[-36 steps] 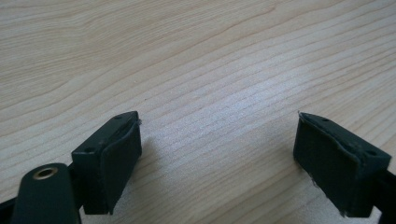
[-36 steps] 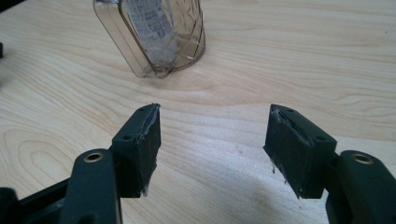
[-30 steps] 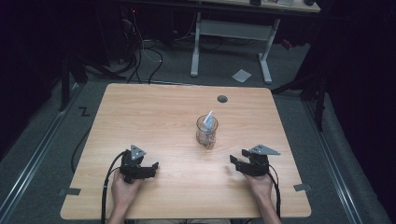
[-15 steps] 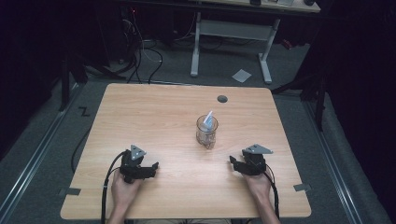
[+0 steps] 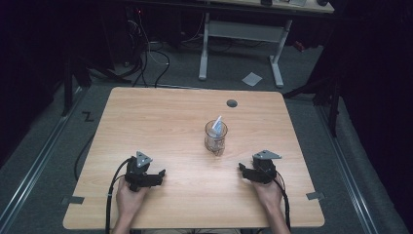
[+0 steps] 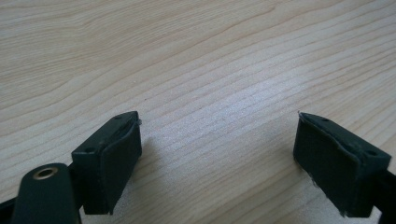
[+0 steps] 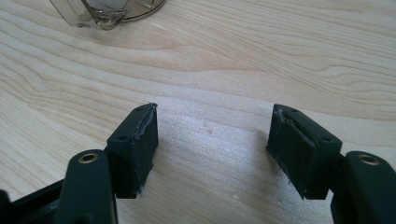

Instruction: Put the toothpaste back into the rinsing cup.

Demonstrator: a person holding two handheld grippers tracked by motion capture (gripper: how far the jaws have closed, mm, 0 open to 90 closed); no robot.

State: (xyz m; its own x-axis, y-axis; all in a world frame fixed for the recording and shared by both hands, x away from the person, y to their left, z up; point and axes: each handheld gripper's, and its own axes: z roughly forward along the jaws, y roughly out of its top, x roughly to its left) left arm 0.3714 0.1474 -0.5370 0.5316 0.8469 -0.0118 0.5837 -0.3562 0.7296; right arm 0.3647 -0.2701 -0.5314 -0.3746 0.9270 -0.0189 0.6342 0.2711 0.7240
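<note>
1. Both grippers rest low at the desk's (image 5: 160, 117) near edge: the left gripper (image 5: 158, 176) has its jaws apart, with nothing between them.
2. The right gripper's (image 5: 242, 169) jaws, just widened, stand apart around bare wood; judged a pre-reach step.
3. The glass jar (image 5: 215, 138) holding folded paper (image 5: 218, 126) stands mid-desk, ahead and left of the right jaws, well apart; next comes a forward reach.

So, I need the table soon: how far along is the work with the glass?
Barely begun. The glass stands upright mid-table with white paper inside. Both tongs, left and right, rest open and empty on the table. The right tongs' jaws just opened wider. Grasping the glass remains.
</note>
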